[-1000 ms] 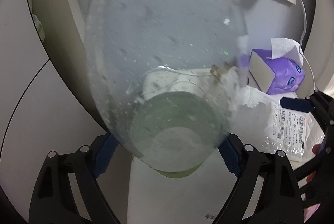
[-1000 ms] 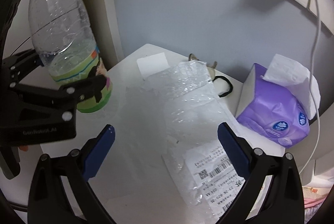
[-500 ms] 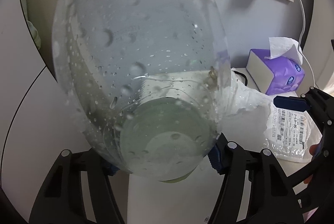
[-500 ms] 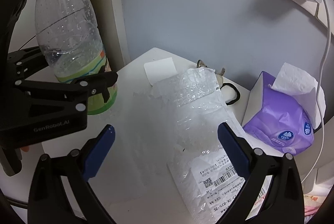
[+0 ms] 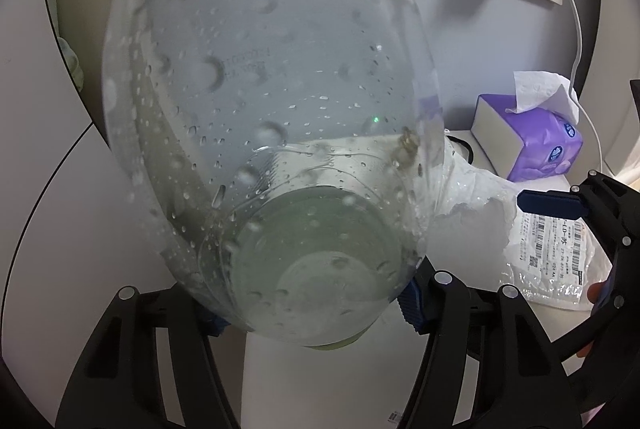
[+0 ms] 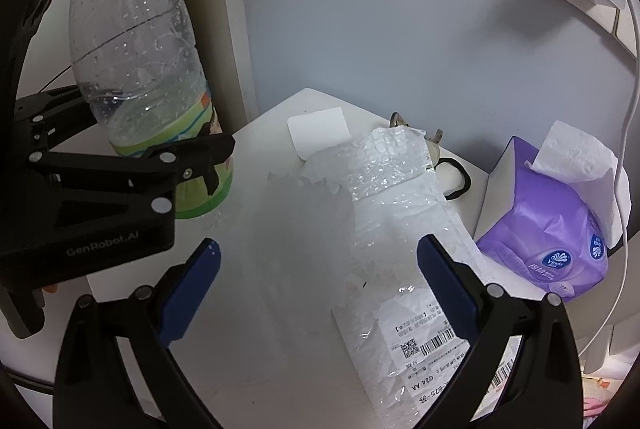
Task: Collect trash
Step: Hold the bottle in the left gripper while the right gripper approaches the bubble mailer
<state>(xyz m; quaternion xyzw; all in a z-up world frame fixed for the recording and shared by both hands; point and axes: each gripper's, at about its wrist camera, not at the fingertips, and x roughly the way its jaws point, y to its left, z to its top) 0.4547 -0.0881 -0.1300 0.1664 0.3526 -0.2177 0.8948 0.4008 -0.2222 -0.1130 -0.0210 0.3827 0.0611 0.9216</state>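
"GenRobot.AI" on left tongs [image 6: 208, 165] (clamping bottle [image 6: 136, 41])

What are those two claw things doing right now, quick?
Left gripper: closed on the clear plastic bottle with a green cap.
Right gripper: open, holding nothing, above the bubble-wrap mailer.

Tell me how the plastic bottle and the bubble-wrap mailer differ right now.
The plastic bottle stands upright at the table's left corner; the bubble-wrap mailer lies flat across its middle. The bottle is clamped near its base by the left gripper; the mailer lies untouched below the open right gripper. The bottle has a green cap and colourful label; the mailer bears a white barcode label. Both are see-through plastic.
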